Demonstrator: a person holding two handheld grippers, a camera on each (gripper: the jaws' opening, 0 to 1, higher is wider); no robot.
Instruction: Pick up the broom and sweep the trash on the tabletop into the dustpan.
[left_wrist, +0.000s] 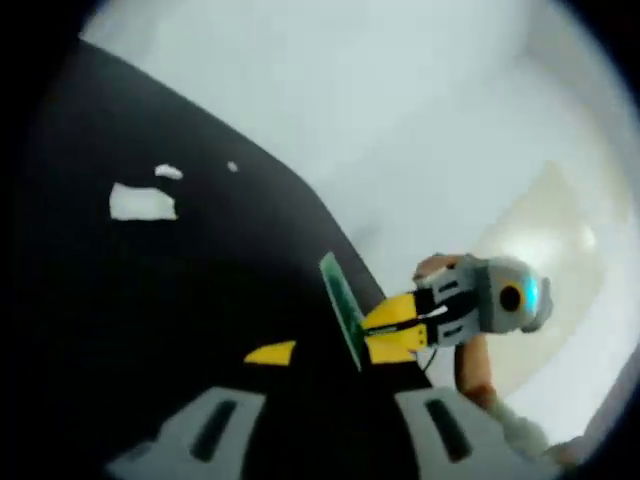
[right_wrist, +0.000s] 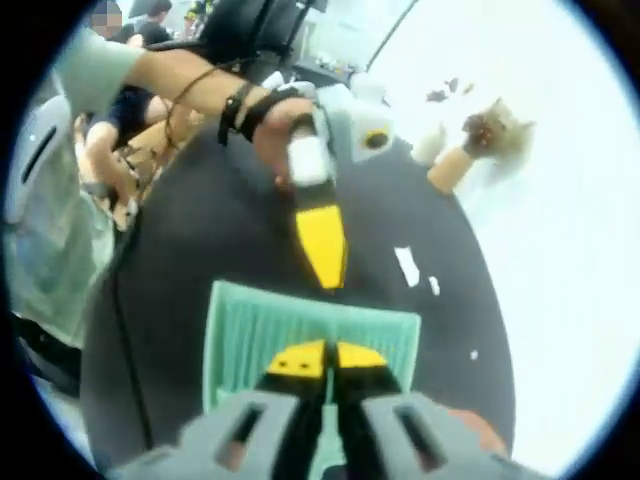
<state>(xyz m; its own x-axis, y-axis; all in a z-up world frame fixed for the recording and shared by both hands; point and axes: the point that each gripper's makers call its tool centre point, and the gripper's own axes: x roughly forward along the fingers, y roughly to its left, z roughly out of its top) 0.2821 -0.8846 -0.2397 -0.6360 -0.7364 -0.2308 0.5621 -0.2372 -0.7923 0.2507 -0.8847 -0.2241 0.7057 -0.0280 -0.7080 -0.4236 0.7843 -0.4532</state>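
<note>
Spreading under both of your grippers is the black table (left_wrist: 150, 320), round-edged against the pale floor (left_wrist: 420, 110) in the left gripper view. In the right gripper view a person's forearm (right_wrist: 170, 75) reaches in from the upper left, banded at the wrist, and the hand (right_wrist: 280, 130) closes around the body of your left gripper (right_wrist: 322, 245), which points its yellow jaw tips down toward the dustpan. I cannot tell whether those jaws are open or closed; in the left gripper view their grey bases rise well apart at the bottom of the frame.

The green dustpan (right_wrist: 310, 335) lies flat on the table just ahead of your right gripper (right_wrist: 327, 358), whose yellow-tipped jaws are pressed together on the pan's near edge. In the left gripper view the right gripper (left_wrist: 400, 325) comes in from the right, held by a hand (left_wrist: 475, 365), and it pinches the dustpan (left_wrist: 343, 308), which is seen edge-on there as a thin green plate.

The trash is small: white paper scraps (left_wrist: 142, 202) lie on the table, well apart from the pan, and show as white scraps (right_wrist: 407, 266) to the right of the left gripper in the right gripper view. A broom-like brush (right_wrist: 475, 145) with a tan handle lies beyond the table's far edge.
</note>
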